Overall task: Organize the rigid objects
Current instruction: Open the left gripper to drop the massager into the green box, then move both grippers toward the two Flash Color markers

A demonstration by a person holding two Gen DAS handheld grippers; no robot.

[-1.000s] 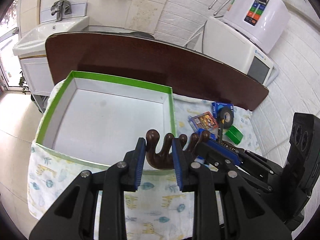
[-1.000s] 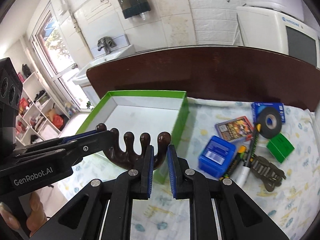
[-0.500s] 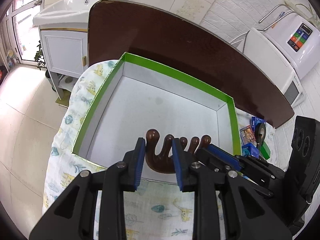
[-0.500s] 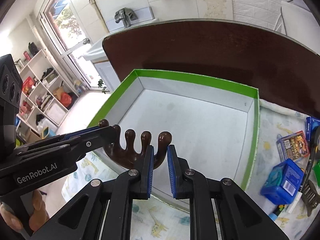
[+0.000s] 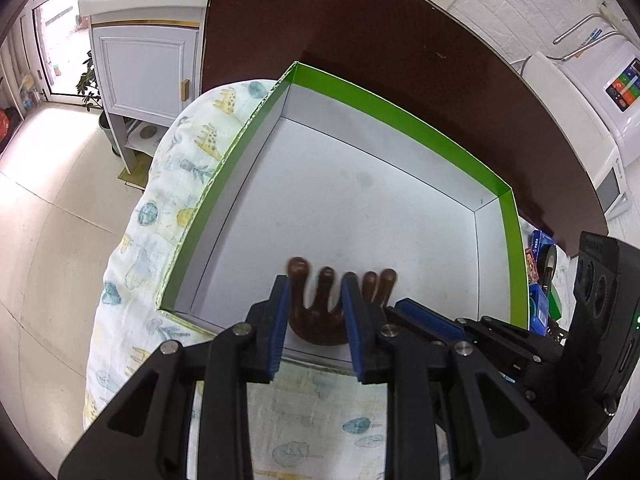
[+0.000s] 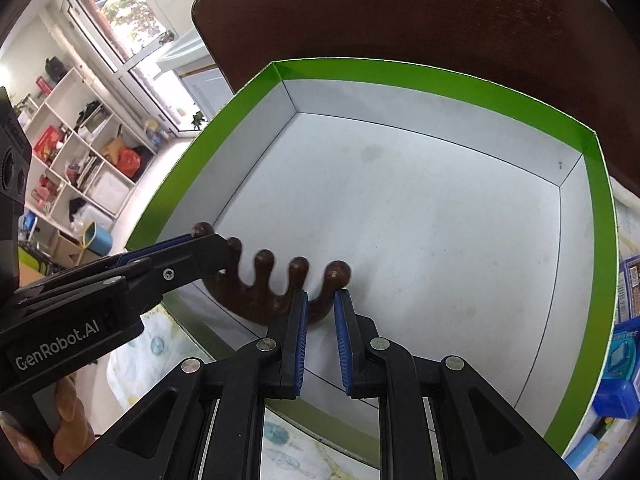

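Both my left hand-held gripper (image 5: 314, 312) and right hand-held gripper (image 6: 320, 312), clamped on the brown wooden massager (image 6: 276, 288), have lowered it inside the green box (image 6: 440, 76), near its front wall, ready for release.

A: Object?
B: Dark brown wooden five-pronged massager (image 5: 320, 312), glossy, knobbed tips pointing away from camera, lower centre of frame, inside the box near its front wall.
A: Box?
B: Green-rimmed white cardboard box (image 5: 404, 114), open-topped, otherwise empty, fills mid-frame.
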